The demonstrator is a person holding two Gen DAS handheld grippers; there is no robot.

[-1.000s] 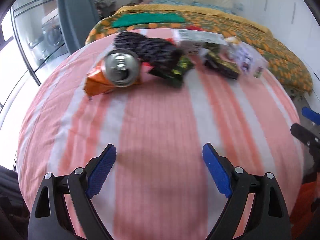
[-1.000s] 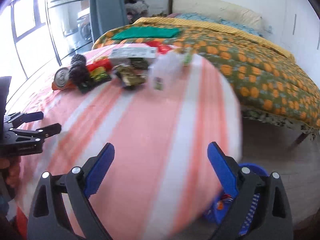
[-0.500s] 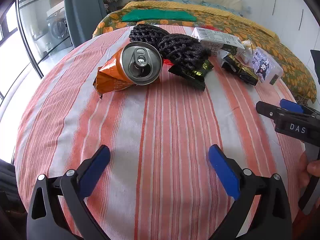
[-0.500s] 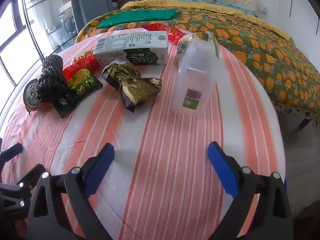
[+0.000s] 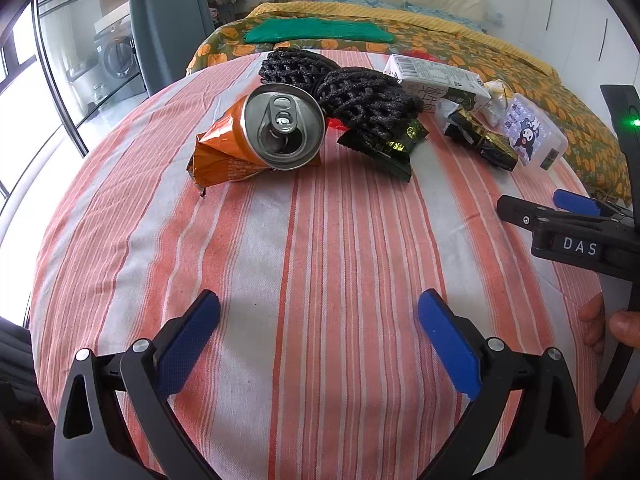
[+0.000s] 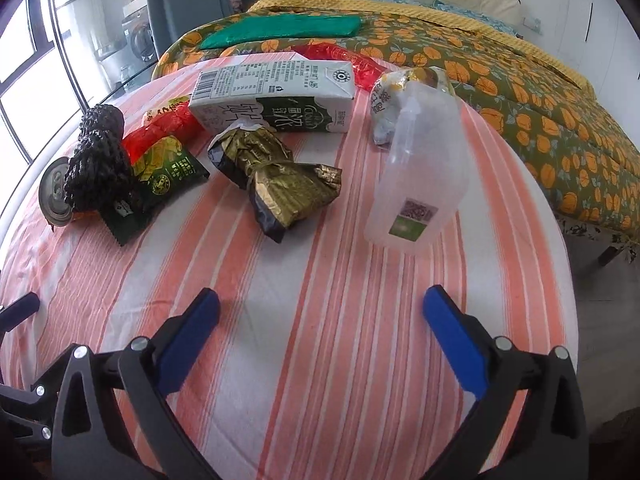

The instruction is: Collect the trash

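Observation:
Trash lies on a round table with an orange-striped cloth. An empty drink can lies on an orange wrapper, beside black foam netting and a green packet. A milk carton, a gold-and-black wrapper and a clear plastic bottle sit farther right. My left gripper is open and empty, short of the can. My right gripper is open and empty, short of the gold wrapper and bottle.
A bed with an orange-flowered cover and a green folded cloth stands behind the table. Glass doors are at the left. The right gripper's side shows in the left wrist view. The table edge drops to the floor at the right.
Both grippers have moved forward toward the trash, which looms larger now. Both stayed open. The right gripper swung left from the table's edge to face the items.

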